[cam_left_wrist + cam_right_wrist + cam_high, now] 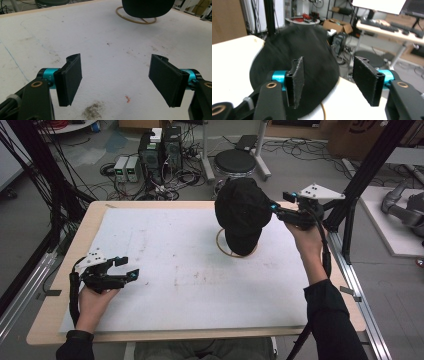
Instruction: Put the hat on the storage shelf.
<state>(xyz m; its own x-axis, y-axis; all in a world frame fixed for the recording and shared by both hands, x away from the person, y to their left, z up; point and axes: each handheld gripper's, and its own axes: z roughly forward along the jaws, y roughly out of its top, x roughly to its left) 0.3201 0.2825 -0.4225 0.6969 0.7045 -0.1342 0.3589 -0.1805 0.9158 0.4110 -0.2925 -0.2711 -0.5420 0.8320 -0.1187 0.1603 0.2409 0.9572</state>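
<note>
A black cap sits upright over a wooden ring at the far right of the white mat. My right gripper hovers just off the cap's right side, open. In the right gripper view the cap lies behind the left jaw, and the right gripper has nothing between its pads. My left gripper rests low over the mat's near left, open wide. In the left gripper view the left gripper is empty, with the cap and ring far ahead.
A black frame post stands close behind my right hand at the table's right edge. A round stool and computer boxes sit on the floor beyond the table. A small orange scrap and a dirt smudge mark the mat.
</note>
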